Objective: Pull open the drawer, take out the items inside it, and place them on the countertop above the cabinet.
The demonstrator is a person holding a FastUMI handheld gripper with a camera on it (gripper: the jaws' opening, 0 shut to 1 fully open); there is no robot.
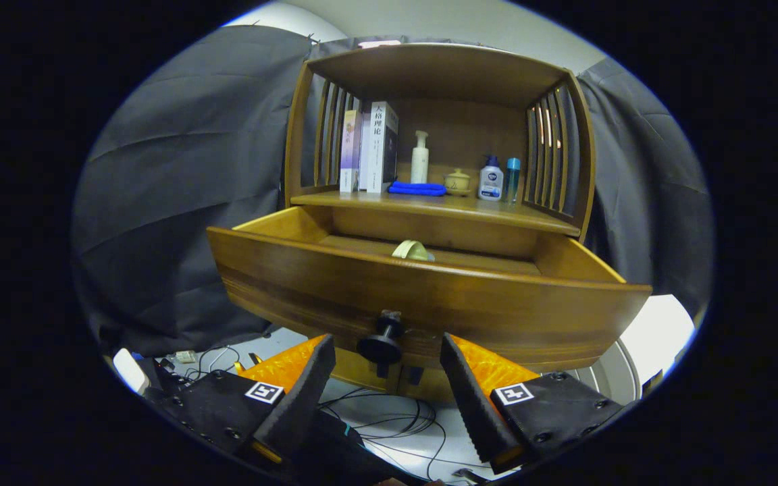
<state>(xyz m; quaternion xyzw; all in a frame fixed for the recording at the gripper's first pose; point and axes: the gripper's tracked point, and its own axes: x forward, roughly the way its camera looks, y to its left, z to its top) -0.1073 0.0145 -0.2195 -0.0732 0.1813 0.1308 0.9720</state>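
Drawer (pixel 429 297) stands pulled open, its knob (pixel 382 341) between the fingers of the wide, empty tool (pixel 385 378); the tape roll (pixel 412 251) lies inside, not yet moved to the surface (pixel 429 206) above.

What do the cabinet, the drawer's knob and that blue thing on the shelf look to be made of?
Cabinet: brown wood, grain streaks, soft sheen, probably varnished. Knob, between the open gripper fingers: dark and smooth, metal or painted wood, can't tell. Blue thing: folded soft cloth, matte.
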